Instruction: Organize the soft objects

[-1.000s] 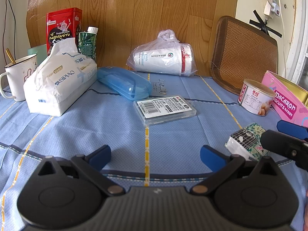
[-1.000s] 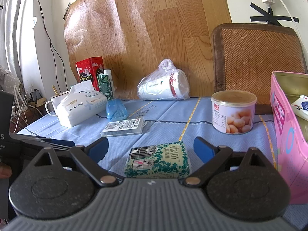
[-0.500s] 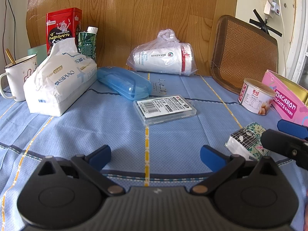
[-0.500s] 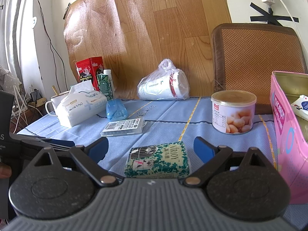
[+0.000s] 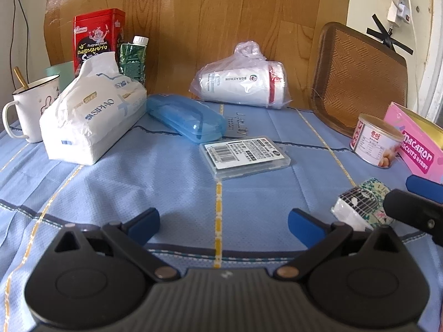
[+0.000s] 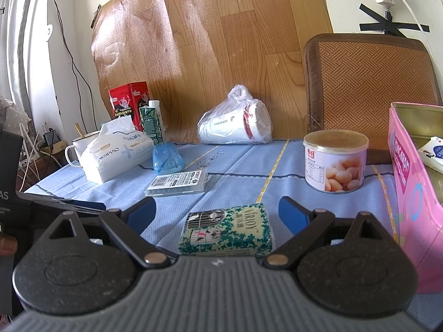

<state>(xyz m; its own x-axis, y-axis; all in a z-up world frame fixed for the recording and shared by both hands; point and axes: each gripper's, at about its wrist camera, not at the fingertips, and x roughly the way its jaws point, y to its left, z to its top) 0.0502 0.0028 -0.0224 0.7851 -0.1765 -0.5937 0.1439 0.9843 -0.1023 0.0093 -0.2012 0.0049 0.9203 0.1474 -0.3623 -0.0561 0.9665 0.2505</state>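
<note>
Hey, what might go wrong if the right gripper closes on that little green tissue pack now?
The right gripper is open with the small green floral tissue pack lying skewed between its blue fingers, so it may twist or squash. The pink macaron tin stands close on the right and may get bumped.

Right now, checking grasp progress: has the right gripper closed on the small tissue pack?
No, the right gripper is open, its fingers apart either side of the small tissue pack.

Sunlit wood-grain panel against cream wall
</note>
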